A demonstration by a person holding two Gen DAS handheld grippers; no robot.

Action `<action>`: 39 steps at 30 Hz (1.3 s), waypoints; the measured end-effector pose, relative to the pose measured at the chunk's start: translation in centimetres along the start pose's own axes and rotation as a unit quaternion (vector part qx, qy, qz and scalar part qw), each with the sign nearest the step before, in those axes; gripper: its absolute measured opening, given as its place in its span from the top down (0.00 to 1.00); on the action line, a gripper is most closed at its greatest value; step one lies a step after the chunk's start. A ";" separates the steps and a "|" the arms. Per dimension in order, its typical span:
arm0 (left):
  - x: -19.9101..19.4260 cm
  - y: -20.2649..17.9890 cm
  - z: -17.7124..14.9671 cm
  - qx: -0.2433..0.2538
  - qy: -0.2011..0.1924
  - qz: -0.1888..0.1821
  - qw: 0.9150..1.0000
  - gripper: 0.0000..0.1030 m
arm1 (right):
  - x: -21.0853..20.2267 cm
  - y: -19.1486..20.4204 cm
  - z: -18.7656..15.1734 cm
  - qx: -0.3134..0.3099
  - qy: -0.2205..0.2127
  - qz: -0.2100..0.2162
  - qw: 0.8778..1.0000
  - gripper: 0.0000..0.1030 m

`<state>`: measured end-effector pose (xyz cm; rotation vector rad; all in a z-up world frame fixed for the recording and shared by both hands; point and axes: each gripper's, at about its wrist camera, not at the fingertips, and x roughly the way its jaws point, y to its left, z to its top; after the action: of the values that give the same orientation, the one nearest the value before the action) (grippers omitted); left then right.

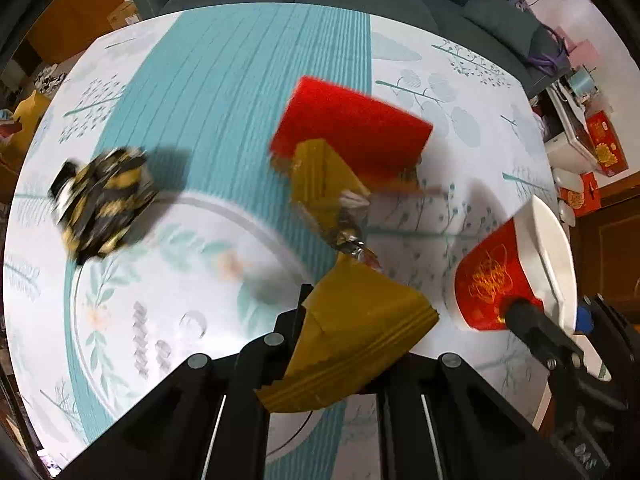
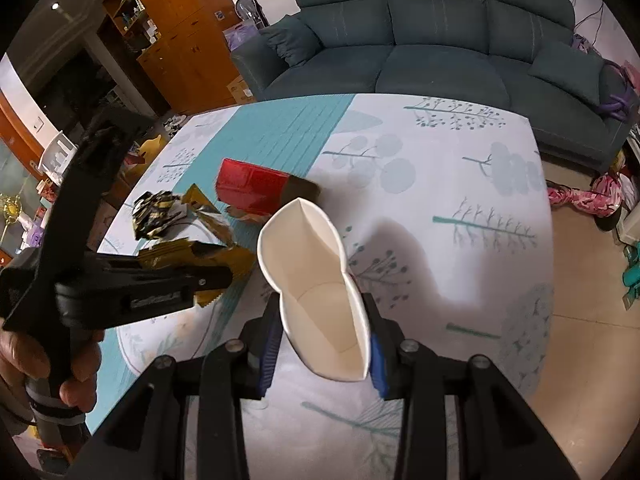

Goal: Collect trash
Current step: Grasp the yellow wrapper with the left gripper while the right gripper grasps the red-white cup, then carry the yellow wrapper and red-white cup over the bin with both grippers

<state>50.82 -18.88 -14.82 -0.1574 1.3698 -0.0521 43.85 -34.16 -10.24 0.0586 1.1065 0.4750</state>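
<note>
Pinching a ridged gold wrapper (image 1: pixel 352 344), the left gripper (image 1: pixel 340 340) is clamped; right gripper (image 2: pixel 324 344) squeezes a dented paper cup (image 2: pixel 316 280).

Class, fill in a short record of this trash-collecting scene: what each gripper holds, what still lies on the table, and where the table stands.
left gripper: shut on gold wrapper
right gripper: squeezing paper cup, red outside, white inside
still on table: red box, crumpled black-and-yellow wrapper, second gold wrapper
surface: tablecloth with teal plant print
backdrop: dark teal sofa
</note>
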 end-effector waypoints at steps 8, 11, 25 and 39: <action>-3.7 2.5 -6.3 0.001 -0.020 0.000 1.000 0.93 | -0.9 3.6 -2.4 -0.004 0.009 0.014 1.000 0.65; -5.9 4.0 -9.3 0.012 -0.035 -0.005 0.999 0.93 | -1.7 5.7 -3.7 -0.014 0.012 0.014 1.000 0.65; -16.2 13.4 -25.6 0.051 -0.087 -0.026 0.995 0.93 | -6.9 21.2 -13.7 -0.047 0.021 0.019 0.998 0.65; -17.2 23.4 -40.3 0.039 -0.085 -0.026 0.995 0.93 | -8.4 34.8 -27.0 -0.059 0.053 0.004 0.997 0.65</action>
<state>6.66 3.13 -9.14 -0.1284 1.1918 -0.1322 5.57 -11.26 -5.86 -0.0666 1.1801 0.5559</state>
